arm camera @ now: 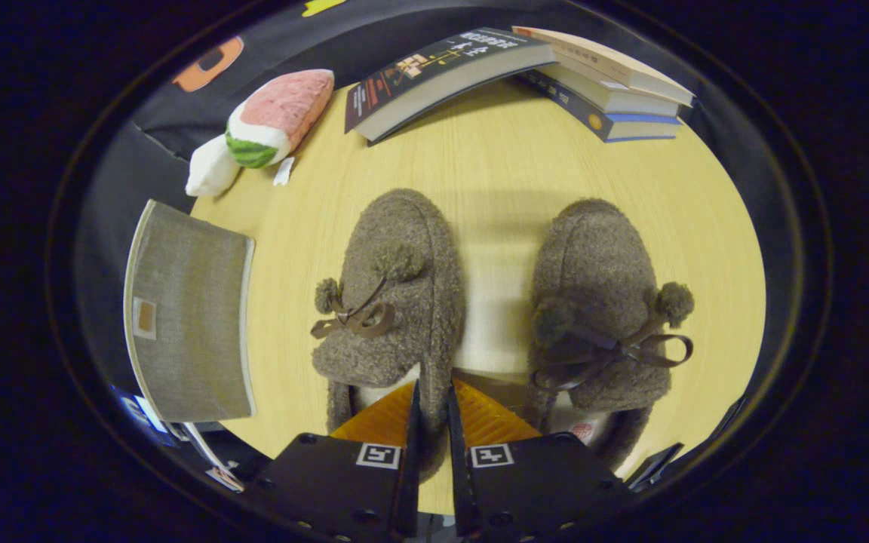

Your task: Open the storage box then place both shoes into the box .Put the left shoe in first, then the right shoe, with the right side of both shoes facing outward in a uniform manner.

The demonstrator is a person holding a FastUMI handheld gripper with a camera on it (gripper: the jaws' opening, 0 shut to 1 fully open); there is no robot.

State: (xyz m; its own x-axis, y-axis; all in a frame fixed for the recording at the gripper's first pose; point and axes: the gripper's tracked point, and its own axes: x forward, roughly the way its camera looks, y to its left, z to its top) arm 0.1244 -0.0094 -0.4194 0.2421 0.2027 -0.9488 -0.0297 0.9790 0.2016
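We hold the gripper [432, 411] nearly closed, its fingers pinching the inner collar wall of the left shoe [393, 302], it seems. Both fuzzy slippers sit mid-table [495, 173], the right shoe [600, 302] just beside it, toes toward the books [525, 75]. The storage box [189, 309], lid on, sits at the table's left edge. The shoes look light, soft and floppy; the collar is the firmest hold.

Gripper [431, 407] fingers hide the left shoe's [393, 302] heel rim.

The wooden table [495, 173] bears two slippers [397, 302], books [525, 75], a plush toy [268, 121].
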